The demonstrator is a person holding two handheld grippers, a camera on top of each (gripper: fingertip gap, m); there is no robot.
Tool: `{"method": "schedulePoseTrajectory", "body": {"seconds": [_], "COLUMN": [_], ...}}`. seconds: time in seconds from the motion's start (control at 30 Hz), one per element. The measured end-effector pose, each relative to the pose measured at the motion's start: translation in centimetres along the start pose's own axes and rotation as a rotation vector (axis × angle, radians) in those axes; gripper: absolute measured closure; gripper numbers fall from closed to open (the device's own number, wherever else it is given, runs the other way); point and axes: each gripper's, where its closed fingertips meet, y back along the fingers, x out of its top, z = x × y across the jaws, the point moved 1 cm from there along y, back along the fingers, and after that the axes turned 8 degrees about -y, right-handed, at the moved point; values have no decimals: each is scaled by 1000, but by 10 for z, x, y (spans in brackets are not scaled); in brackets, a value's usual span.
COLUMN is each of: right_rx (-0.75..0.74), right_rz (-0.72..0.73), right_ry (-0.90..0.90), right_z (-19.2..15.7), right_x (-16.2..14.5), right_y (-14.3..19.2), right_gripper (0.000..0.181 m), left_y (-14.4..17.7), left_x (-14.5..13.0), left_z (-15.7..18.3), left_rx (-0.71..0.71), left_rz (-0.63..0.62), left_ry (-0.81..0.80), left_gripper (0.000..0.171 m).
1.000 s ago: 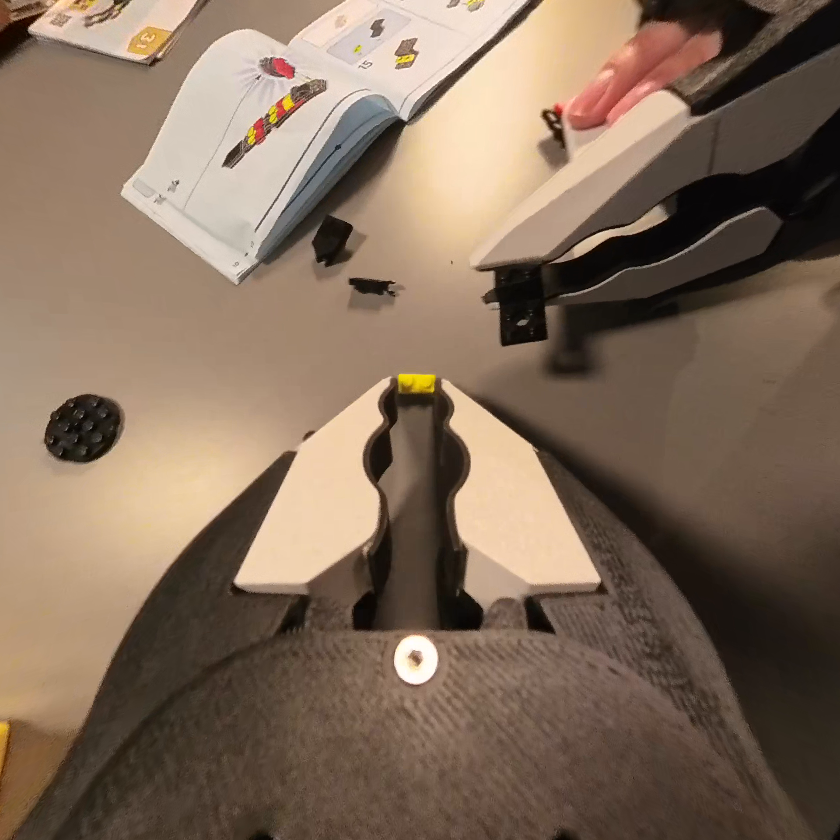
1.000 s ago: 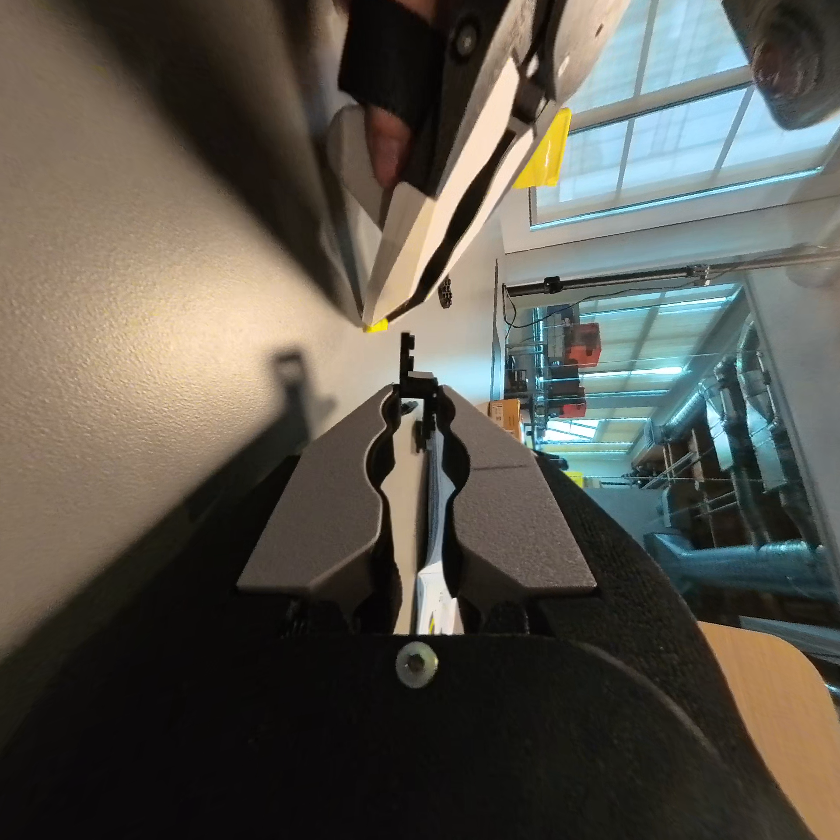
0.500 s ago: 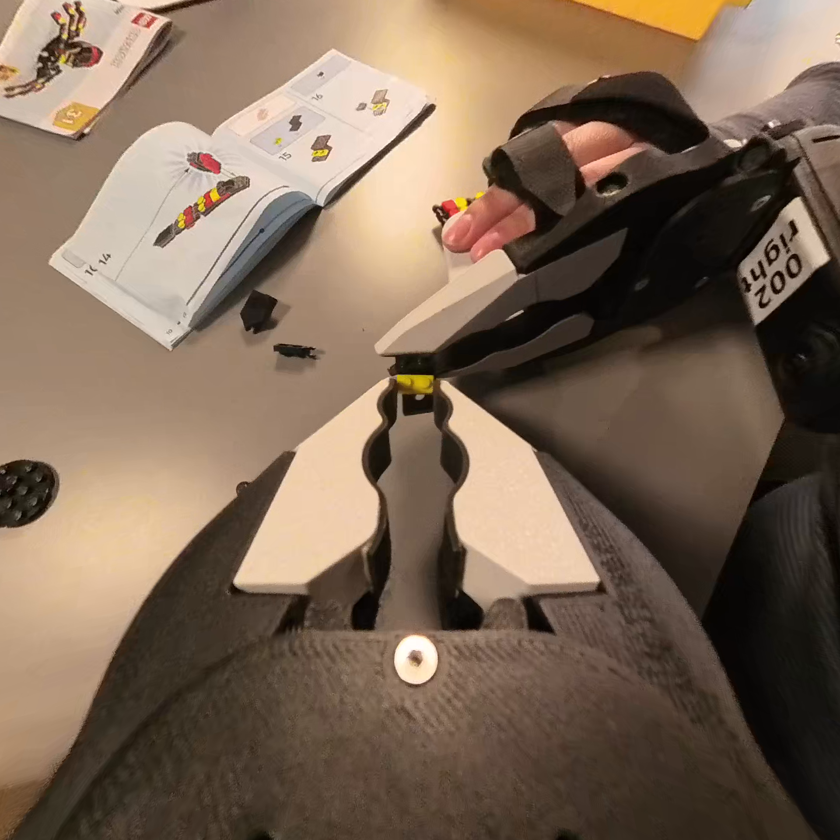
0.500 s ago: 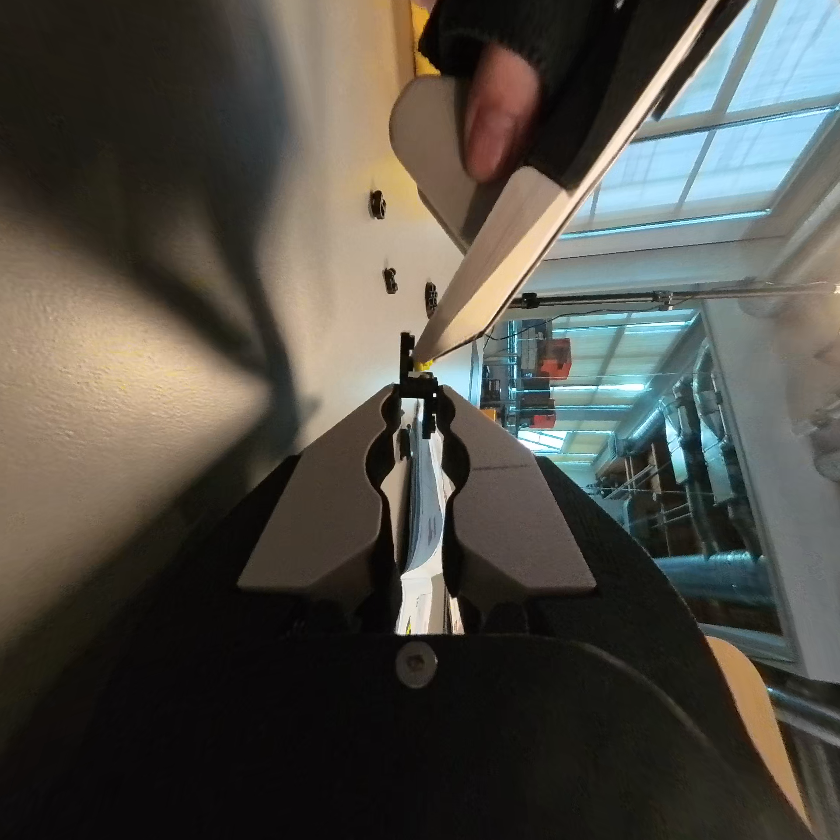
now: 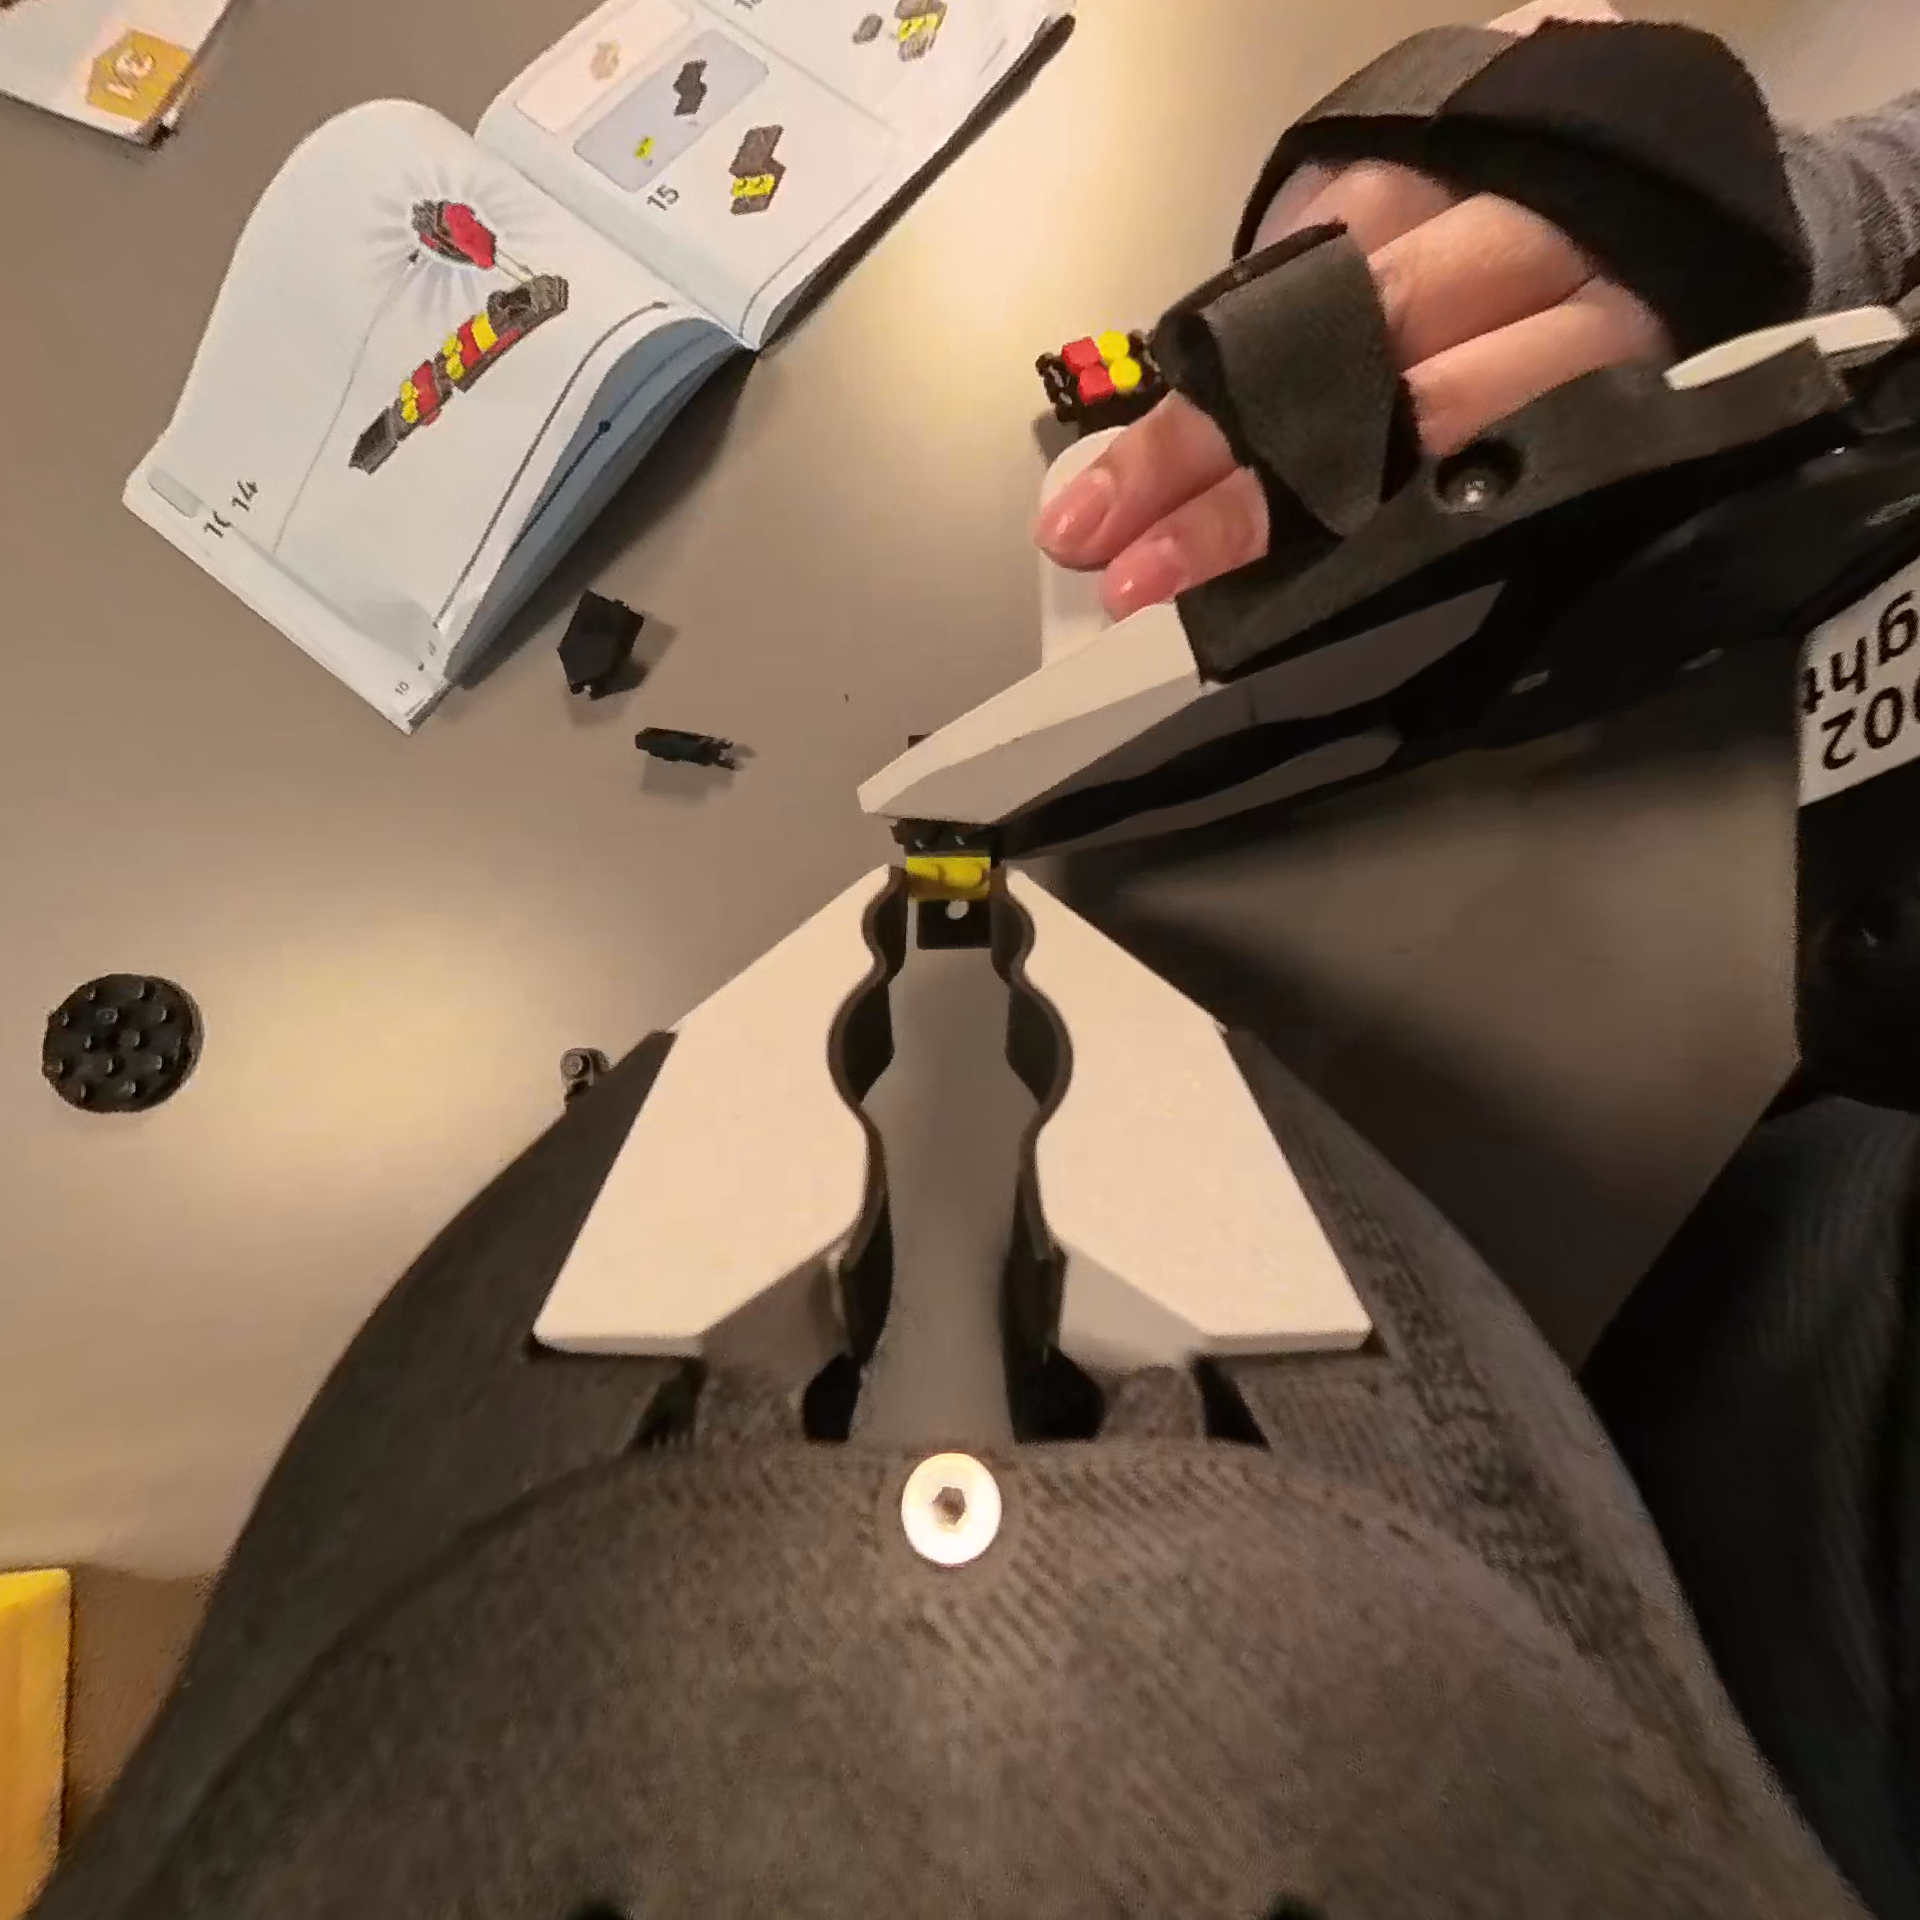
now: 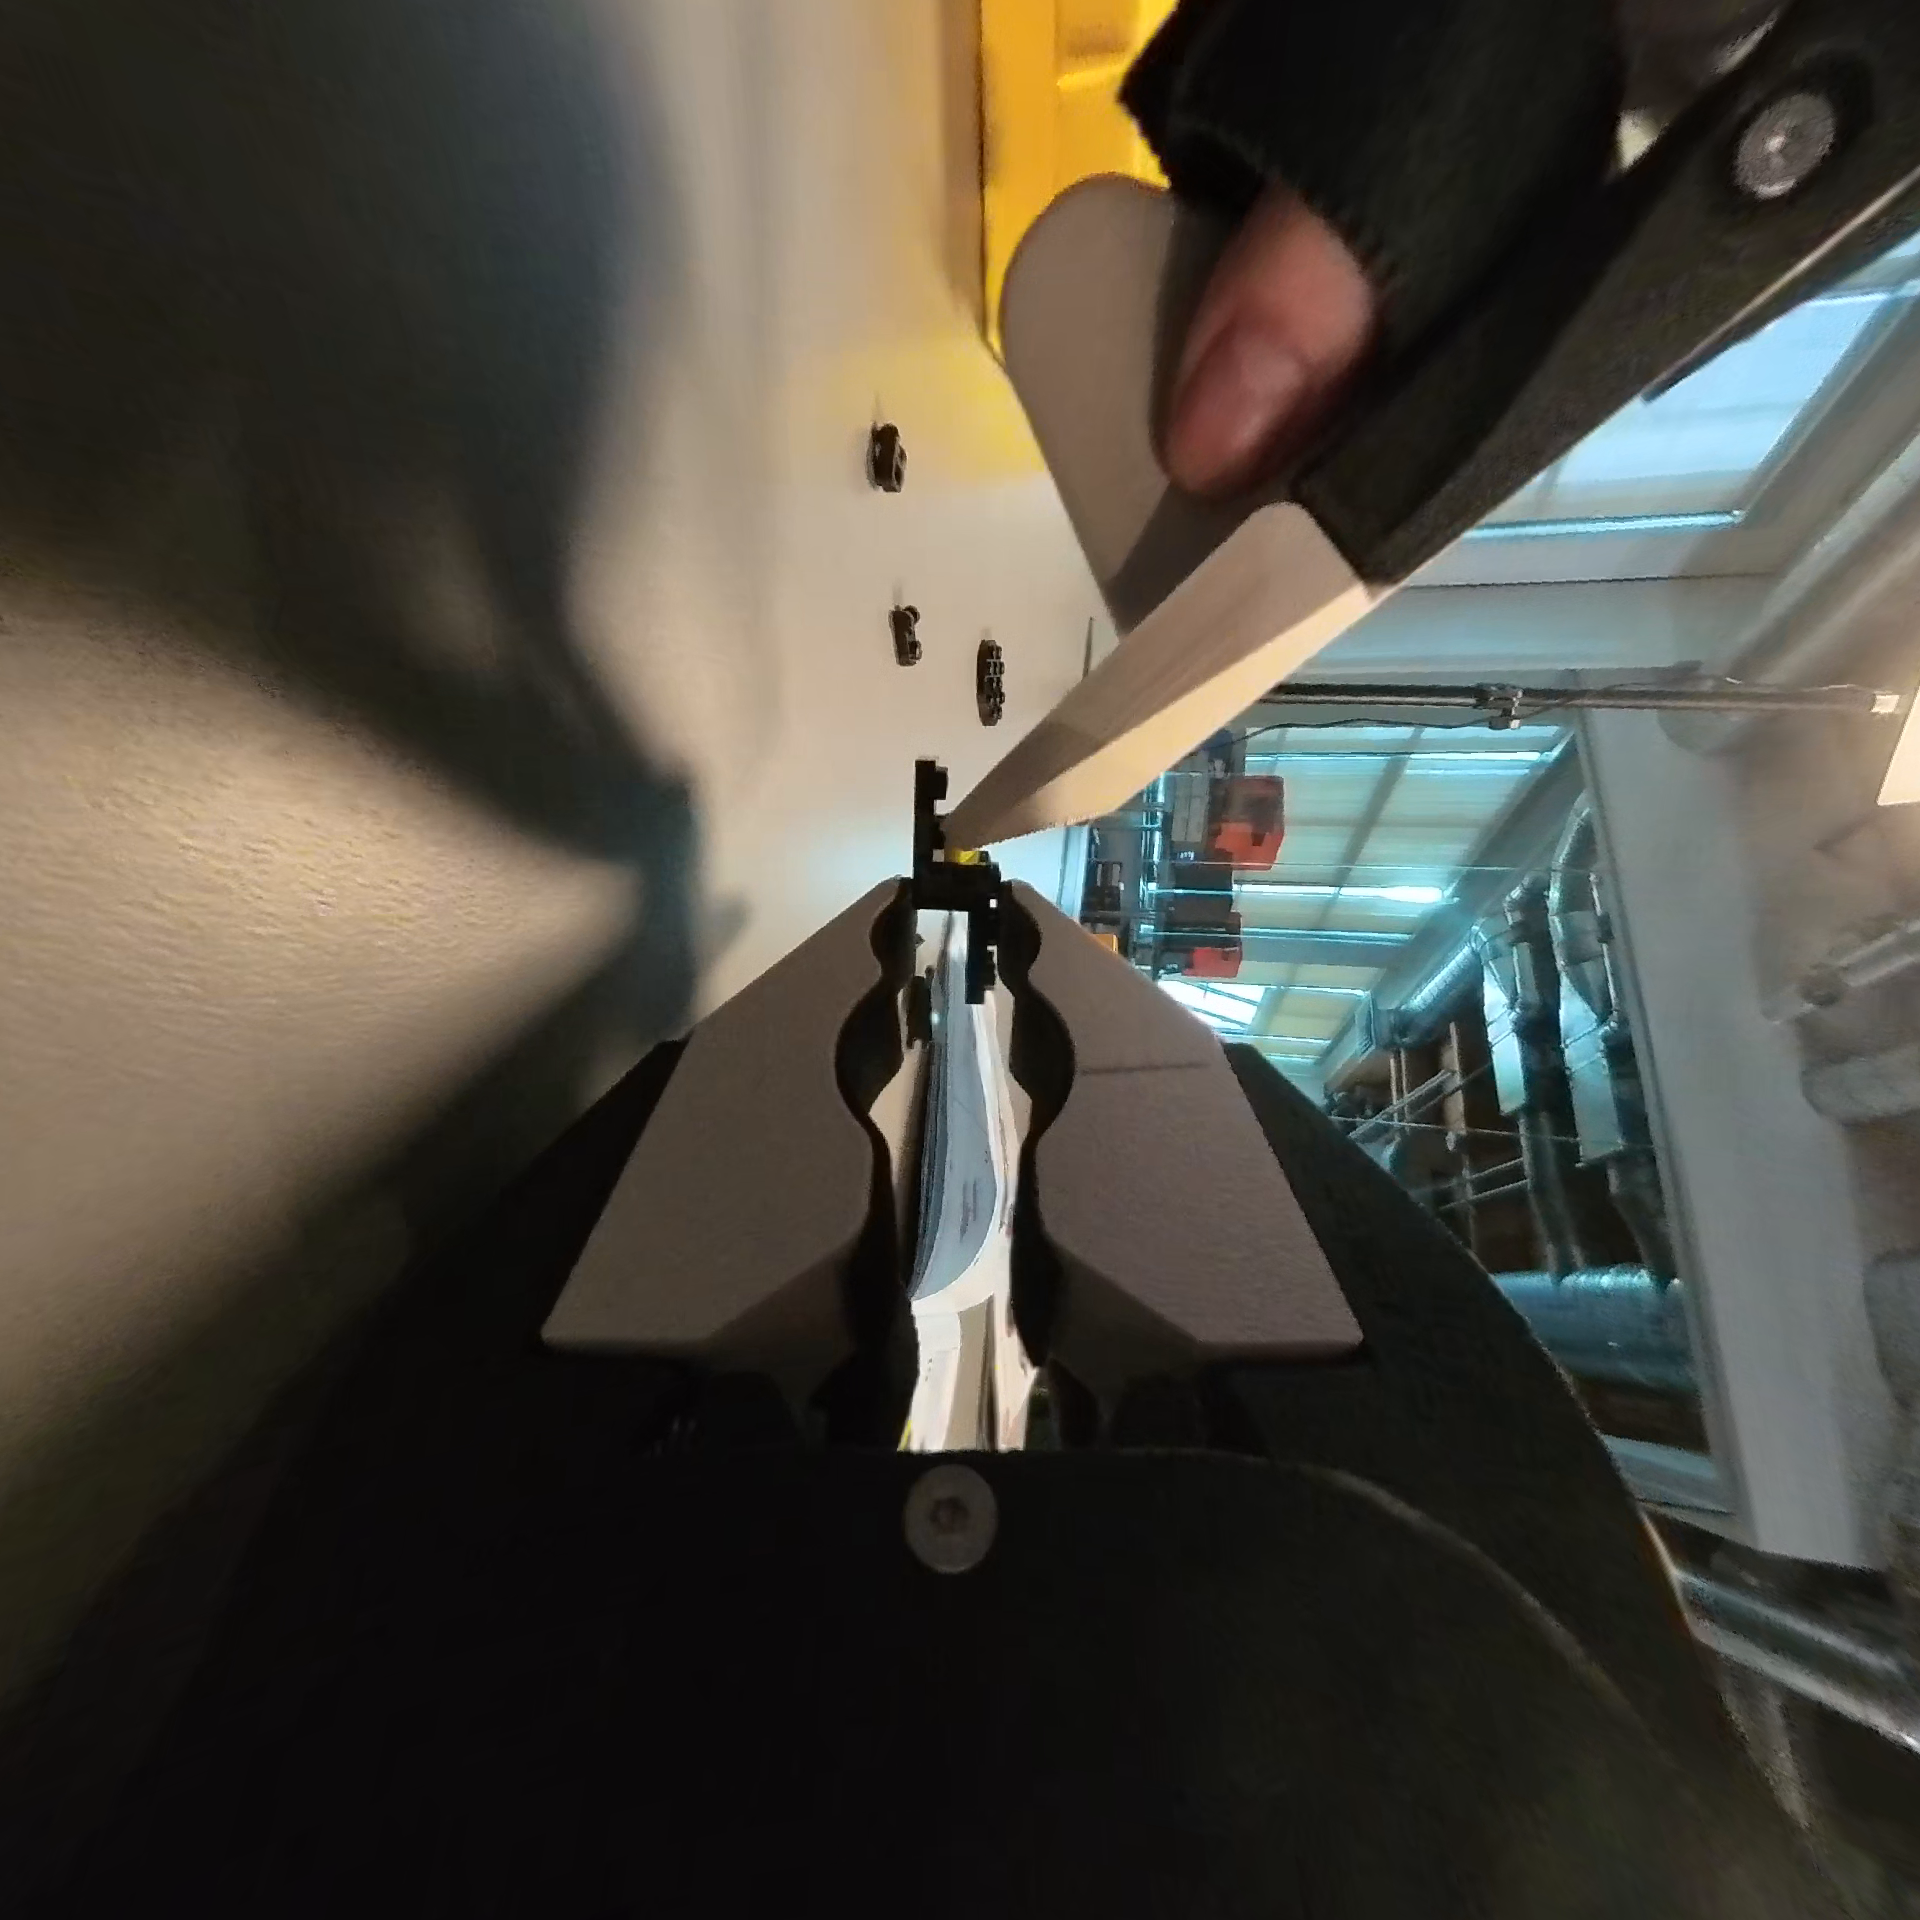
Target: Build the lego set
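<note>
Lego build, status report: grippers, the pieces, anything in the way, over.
Left gripper shut on yellow piece. Right gripper shut on black piece, pressed against the yellow one above the table. Nothing between them.

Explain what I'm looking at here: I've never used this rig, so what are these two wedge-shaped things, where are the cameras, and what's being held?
No robot arm here: a person holds a two-finger tool in each hand. Each picture comes from a camera on one tool, looking forward along its fingers.

In the left wrist view, the left hand-held gripper pinches a small yellow brick. The right hand-held gripper comes in from the right, the person's hand strapped to it.

The right wrist view is rolled sideways, so the table runs up the left. There that gripper is shut on a black piece, which meets the yellow brick.

On the table lie an open instruction booklet, loose black pieces, a round black plate and a small red-yellow-black assembly.
</note>
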Motion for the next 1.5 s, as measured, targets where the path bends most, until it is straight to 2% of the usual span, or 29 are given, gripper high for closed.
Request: {"method": "schedulePoseTrajectory", "body": {"seconds": [0.23, 0.43, 0.5, 0.57, 0.63, 0.7, 0.73, 0.8, 0.87, 1.13, 1.37, 1.5], "right_rx": [-6, -4, -2, 1, 5, 7, 8, 8, 9, 25, 21, 36], "right_rz": [6, 7, 6, 5, 3, 3, 4, 5, 6, 25, 22, 18], "right_ry": [-9, -21, -29, -36, -42, -46, -47, -47, -46, -28, -22, -24], "right_z": [1, 1, 1, 1, 1, 1, 1, 1, 1, -1, 0, -2], "right_x": [1, 1, 0, 0, -1, -1, -1, -1, 0, 4, 4, 4], "right_y": [0, 0, 0, 0, 0, 0, 0, 0, 0, 1, 2, 2], "right_gripper": [168, 168, 168, 168, 168, 168, 168, 168, 168, 168, 168, 168], "left_y": [0, -5, -2, 3, 8, 11, 11, 11, 5, -6, -10, -10], "left_x": [0, -9, -7, -3, -1, -3, -3, -5, -10, -17, -17, -16], "left_z": [0, 2, 3, 2, 0, 1, 3, 5, 7, 5, 7, 6], "left_rx": [-1, 1, 20, 66, 160, 281, 345, 468, 512, 592, 623, 652], "left_rz": [-32, -93, -53, 38, 142, 212, 244, 277, 280, 237, 237, 241], "left_ry": [9, 17, -9, -98, -254, -467, -578, -749, -853, -1058, -1123, -1135], "left_gripper": [155, 132, 127, 120, 114, 126, 126, 124, 122, 135, 139, 147]}}
